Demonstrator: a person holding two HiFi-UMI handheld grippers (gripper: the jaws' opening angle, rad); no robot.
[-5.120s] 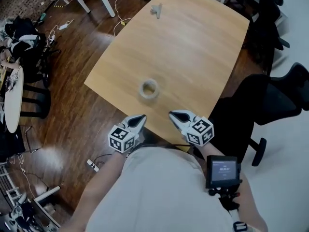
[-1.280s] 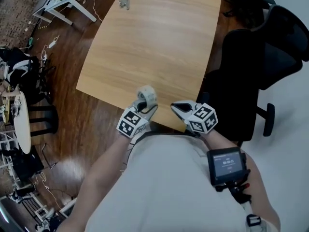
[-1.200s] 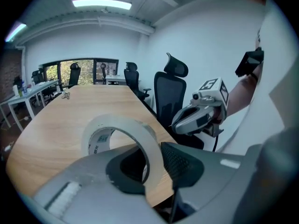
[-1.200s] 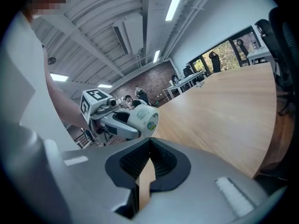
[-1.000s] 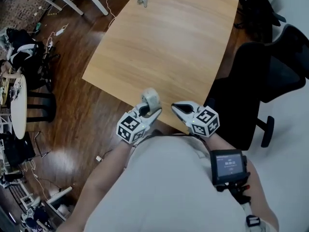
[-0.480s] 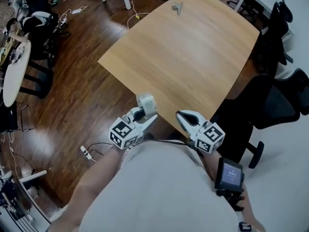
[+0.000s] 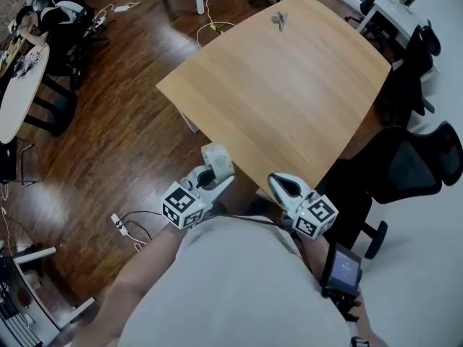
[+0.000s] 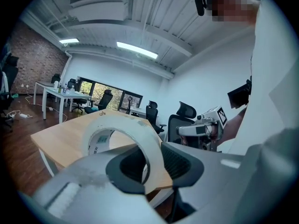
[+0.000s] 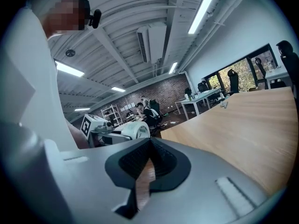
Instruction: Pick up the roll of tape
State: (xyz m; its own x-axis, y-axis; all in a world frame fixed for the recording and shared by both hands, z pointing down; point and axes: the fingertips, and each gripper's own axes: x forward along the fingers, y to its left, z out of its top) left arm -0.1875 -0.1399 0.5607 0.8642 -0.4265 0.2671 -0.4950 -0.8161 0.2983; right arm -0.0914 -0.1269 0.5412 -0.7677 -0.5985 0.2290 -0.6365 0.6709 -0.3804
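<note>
The roll of tape (image 7: 217, 159), whitish with a wide hole, is pinched by its band in my left gripper (image 7: 214, 175), which is shut on it. It hangs in the air just off the near corner of the wooden table (image 7: 289, 100), over the dark floor. In the left gripper view the tape (image 8: 117, 127) fills the middle, its band between the dark pads of that gripper (image 8: 152, 168). My right gripper (image 7: 283, 186) hovers at the table's near edge with its jaws shut and nothing in them; its pads (image 9: 140, 160) meet in the right gripper view.
A small metal clip (image 7: 279, 20) lies at the table's far end. Black office chairs (image 7: 412, 157) stand to the right. A round white table (image 7: 18, 85) and cables (image 7: 119, 223) on the floor are at left. A screen device (image 7: 340, 266) rides on the right forearm.
The left gripper has lifted the tape off the table and carried it back past the near edge, out over the floor. The right gripper has drawn back too, still shut.
</note>
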